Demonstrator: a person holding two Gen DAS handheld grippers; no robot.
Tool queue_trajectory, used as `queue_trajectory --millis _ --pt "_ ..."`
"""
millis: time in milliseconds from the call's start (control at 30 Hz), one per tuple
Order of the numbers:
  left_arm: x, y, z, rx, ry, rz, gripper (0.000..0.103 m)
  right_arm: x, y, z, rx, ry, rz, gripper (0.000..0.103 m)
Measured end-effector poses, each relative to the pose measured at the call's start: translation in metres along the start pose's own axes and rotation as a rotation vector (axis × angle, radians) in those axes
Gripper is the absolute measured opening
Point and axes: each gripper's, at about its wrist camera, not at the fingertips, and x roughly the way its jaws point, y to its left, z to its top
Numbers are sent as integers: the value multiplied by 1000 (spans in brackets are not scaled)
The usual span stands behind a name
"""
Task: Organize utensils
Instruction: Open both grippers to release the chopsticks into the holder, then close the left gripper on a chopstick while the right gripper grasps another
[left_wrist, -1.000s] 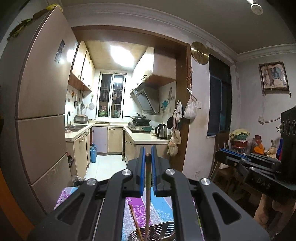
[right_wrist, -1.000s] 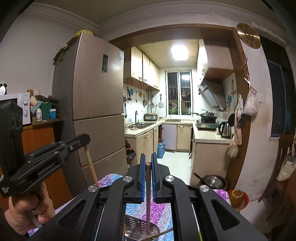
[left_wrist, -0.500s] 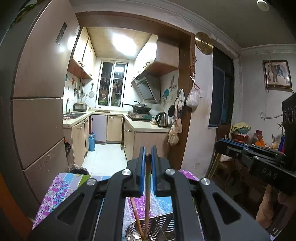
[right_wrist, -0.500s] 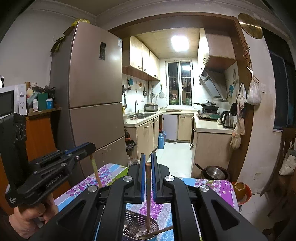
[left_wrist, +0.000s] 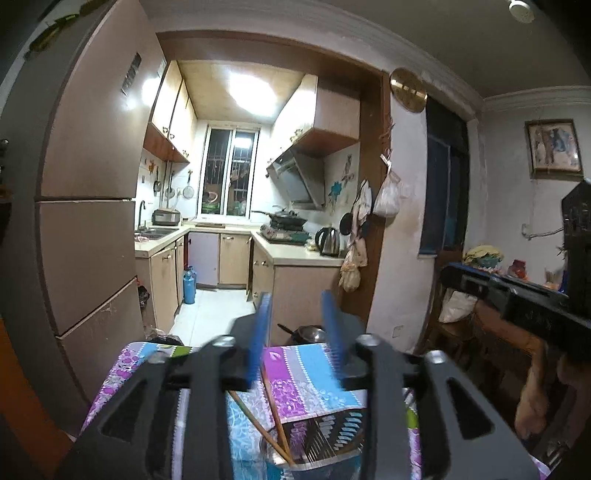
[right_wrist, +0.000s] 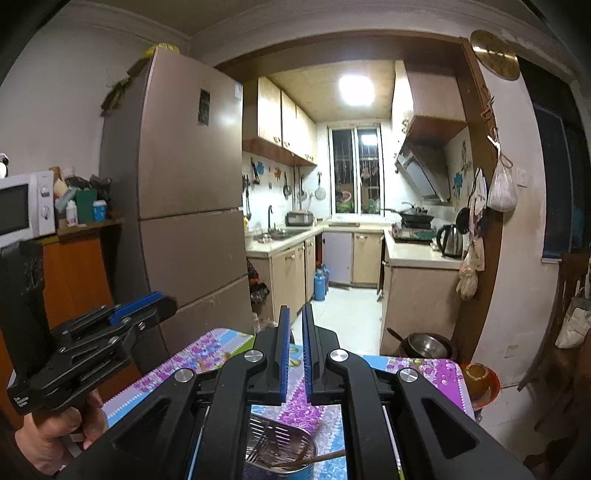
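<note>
My left gripper (left_wrist: 295, 325) is blurred and its jaws are opening, with no stick pressed between the blue pads. Below it, two wooden chopsticks (left_wrist: 275, 410) lean in the perforated metal holder (left_wrist: 328, 435) on the flowered tablecloth (left_wrist: 306, 369). My right gripper (right_wrist: 295, 347) hangs over the same holder (right_wrist: 308, 441), its pads a narrow gap apart with nothing between them. A chopstick (right_wrist: 314, 459) lies across the holder's rim beside a slotted metal utensil (right_wrist: 271, 434). Each view shows the other gripper: the left gripper (right_wrist: 162, 304) at left, the right gripper (left_wrist: 454, 275) at right.
A tall fridge (right_wrist: 184, 221) stands left of the table, with a microwave (right_wrist: 22, 210) on a wooden cabinet beside it. A metal pot (right_wrist: 424, 345) sits past the table's far edge and an orange bowl (right_wrist: 476, 376) at its right corner. The kitchen lies behind.
Both chopsticks have left the jaws and now rest in the holder. The left jaws have spread wide. Both grippers have sunk a little toward the table.
</note>
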Motion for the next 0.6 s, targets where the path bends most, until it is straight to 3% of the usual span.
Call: queue_trajectory --millis 67,100,167,267,367,500,600 --pt "-28 -1 -6 13 -16 -1 56 -33 4 -1 5 -37 14 8" --pt "-54 -1 -13 25 -26 -10 59 -52 7 -4 1 -57 22 9" --pt "-89 -1 -30 44 -22 0 69 -86 14 -16 -6 -88 38 20" --pt "-141 6 -74 51 23 -3 70 -145 29 -57 -12 -116 53 31" --pt "-177 10 -143 14 140 -8 70 -184 46 -108 1 -98 58 32" --pt "-192 -2 -212 11 261 -17 70 -214 74 -189 30 -15 51 32" --pt "-192 -10 -252 18 329 -30 68 -220 89 -231 57 53 49 32"
